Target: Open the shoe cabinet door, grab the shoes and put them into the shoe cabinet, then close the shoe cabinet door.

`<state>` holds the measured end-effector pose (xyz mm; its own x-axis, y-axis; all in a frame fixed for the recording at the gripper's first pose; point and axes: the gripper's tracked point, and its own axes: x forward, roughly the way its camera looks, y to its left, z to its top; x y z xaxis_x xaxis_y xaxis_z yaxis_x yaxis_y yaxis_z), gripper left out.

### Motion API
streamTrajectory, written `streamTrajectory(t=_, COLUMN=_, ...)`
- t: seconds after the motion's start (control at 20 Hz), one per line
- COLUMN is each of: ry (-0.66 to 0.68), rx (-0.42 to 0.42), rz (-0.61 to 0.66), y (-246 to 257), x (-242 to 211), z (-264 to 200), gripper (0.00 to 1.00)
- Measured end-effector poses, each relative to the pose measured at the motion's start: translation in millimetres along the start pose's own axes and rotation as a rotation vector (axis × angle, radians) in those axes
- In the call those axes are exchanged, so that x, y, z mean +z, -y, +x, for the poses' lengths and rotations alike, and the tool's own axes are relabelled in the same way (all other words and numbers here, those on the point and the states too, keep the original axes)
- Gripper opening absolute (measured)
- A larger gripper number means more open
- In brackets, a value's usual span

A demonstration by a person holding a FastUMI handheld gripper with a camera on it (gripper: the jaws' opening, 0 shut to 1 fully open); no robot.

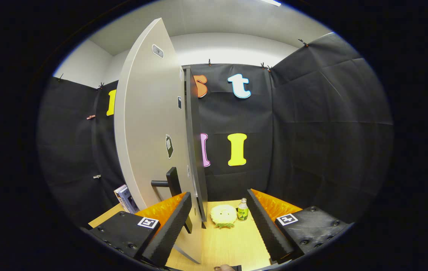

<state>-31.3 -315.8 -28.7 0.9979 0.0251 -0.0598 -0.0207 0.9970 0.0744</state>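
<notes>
The gripper [219, 222] is sitting wide open with the door [150, 124] edge between its fingers, and could be bumping the handle [167, 183].

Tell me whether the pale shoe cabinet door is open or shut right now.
Open: the pale shoe cabinet door is swung out edge-on, its dark lever handle facing sideways. The gripper has its jaws spread, the door's lower edge between them.

We see a pale grey flat cabinet door [150, 124] left of centre with a black lever handle [167, 183]. Lower centre, a light yellow-wood tabletop [232, 241] bears a cream round frilled object [223, 215] and a green-labelled small bottle [242, 210].
</notes>
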Motion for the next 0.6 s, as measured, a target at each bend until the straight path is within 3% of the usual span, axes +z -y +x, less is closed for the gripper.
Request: streamTrajectory(t=0.6, ry=-0.016, rx=-0.022, rz=-0.001, y=-54, x=-9, z=-6, gripper=0.97)
